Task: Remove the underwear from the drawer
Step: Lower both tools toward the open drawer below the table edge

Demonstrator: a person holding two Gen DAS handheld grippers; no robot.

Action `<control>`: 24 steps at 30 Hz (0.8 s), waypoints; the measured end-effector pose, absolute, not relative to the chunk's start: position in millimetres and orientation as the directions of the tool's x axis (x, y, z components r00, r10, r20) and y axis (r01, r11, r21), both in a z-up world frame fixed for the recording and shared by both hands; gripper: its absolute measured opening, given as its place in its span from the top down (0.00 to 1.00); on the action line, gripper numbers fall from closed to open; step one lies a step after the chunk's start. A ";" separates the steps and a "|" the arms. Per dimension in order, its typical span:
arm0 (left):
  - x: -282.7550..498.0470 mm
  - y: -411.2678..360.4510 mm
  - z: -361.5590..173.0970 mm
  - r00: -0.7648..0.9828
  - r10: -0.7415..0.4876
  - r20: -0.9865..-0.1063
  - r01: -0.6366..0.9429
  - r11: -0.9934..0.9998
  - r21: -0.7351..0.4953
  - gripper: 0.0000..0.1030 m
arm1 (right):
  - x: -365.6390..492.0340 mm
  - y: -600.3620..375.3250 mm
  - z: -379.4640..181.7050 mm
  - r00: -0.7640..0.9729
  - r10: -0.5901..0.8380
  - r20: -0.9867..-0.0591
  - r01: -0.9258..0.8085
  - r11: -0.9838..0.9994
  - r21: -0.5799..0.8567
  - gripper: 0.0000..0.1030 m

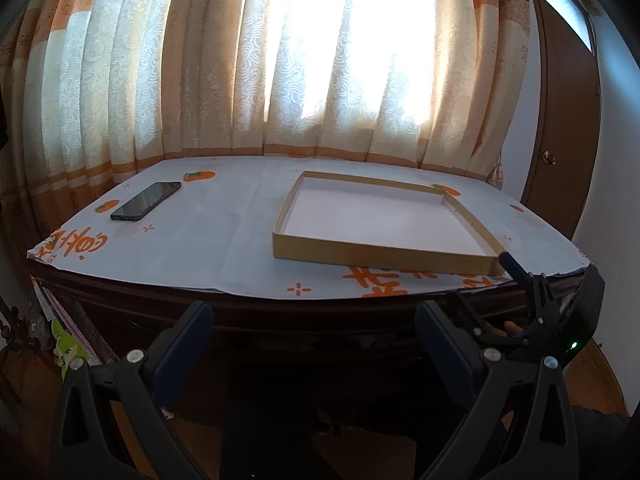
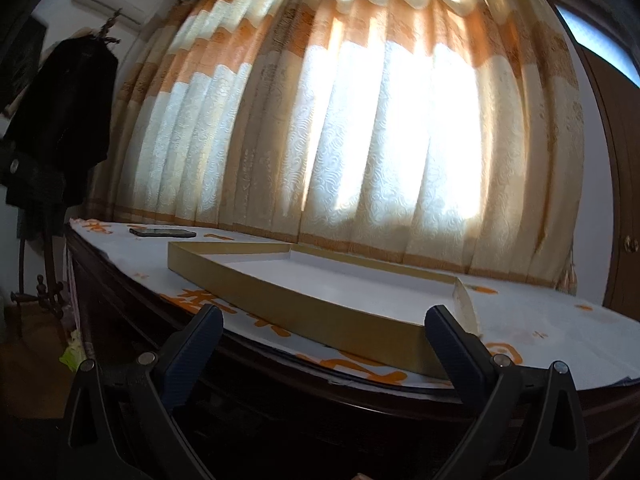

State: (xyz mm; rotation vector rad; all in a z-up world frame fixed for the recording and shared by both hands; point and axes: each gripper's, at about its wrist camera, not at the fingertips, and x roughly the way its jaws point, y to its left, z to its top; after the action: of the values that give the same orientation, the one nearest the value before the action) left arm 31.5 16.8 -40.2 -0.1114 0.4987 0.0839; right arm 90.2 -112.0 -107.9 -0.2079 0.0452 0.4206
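Both tools, left tool (image 1: 314, 320) and right tool (image 2: 324, 322), sit low before the dark front of the desk (image 1: 256, 240), jaws spread with nothing between them. On top, a shallow cardboard tray (image 1: 384, 255) takes the right half near the front edge; a phone (image 1: 146, 201) lies far left. Bare paper cover lies between them. A curtain (image 1: 240, 80) closes off the back.

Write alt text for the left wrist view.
An open claw points at a dark wooden table covered with white-and-orange paper. A shallow, empty cardboard tray sits on it, with a black phone to its left. Sunlit curtains hang behind.
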 end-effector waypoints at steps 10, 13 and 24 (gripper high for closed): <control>31.6 22.0 -43.4 0.873 0.060 -0.484 -0.120 0.988 -0.095 0.00 | 97.5 -103.8 -123.4 0.899 0.430 -0.079 -0.436 0.865 -0.250 0.01; 31.0 22.6 -43.2 0.873 0.060 -0.484 -0.122 0.988 -0.096 0.00 | 99.0 -100.1 -127.0 0.893 0.442 -0.082 -0.447 0.851 -0.277 0.01; 29.4 22.5 -42.1 0.872 0.054 -0.487 -0.117 0.988 -0.101 0.00 | 99.9 -101.2 -125.2 0.892 0.440 -0.106 -0.451 0.848 -0.279 0.01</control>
State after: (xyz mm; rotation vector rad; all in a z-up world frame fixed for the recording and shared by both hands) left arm 29.4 22.5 -42.1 -0.1286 0.5040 0.0896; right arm 99.9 -101.2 -125.2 -0.3039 0.0387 0.4698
